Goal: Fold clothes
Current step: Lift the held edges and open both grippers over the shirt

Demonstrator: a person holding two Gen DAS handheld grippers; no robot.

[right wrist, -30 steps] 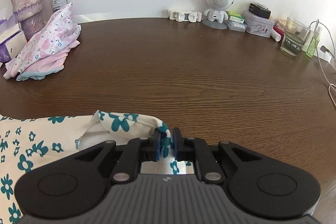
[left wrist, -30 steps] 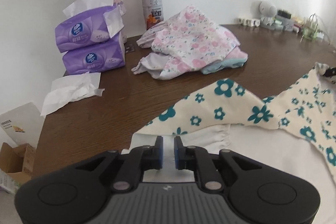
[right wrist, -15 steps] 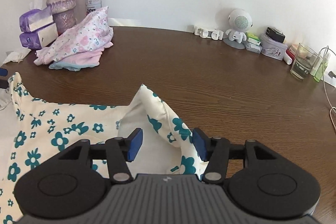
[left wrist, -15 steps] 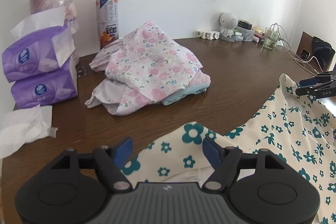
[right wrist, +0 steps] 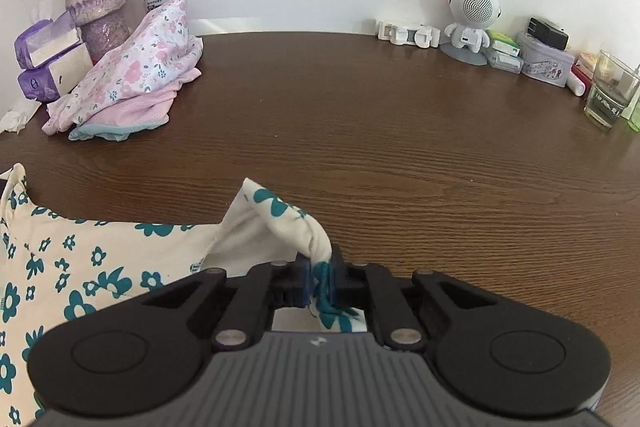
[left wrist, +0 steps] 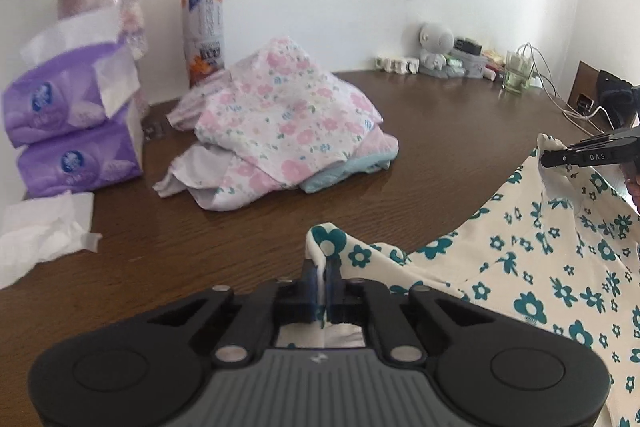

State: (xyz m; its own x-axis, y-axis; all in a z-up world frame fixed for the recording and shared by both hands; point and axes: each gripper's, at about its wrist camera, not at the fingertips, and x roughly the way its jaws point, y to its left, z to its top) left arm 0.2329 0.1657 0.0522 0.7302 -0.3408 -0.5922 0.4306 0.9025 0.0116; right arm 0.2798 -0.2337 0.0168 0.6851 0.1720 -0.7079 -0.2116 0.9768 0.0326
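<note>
Left wrist view: left gripper (left wrist: 322, 277) and right gripper (right wrist: 320, 277) each pinched onto cream teal-flowered garment (left wrist: 560, 267); heaped pink floral clothes (left wrist: 280, 119) beyond, purple tissue packs (left wrist: 68, 131) alongside.

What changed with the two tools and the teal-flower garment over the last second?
Both tools let go, opened wide, then clamped again: the left tool and right tool each pinch a raised edge of the teal-flower garment. The pink clothes pile stayed put.
</note>
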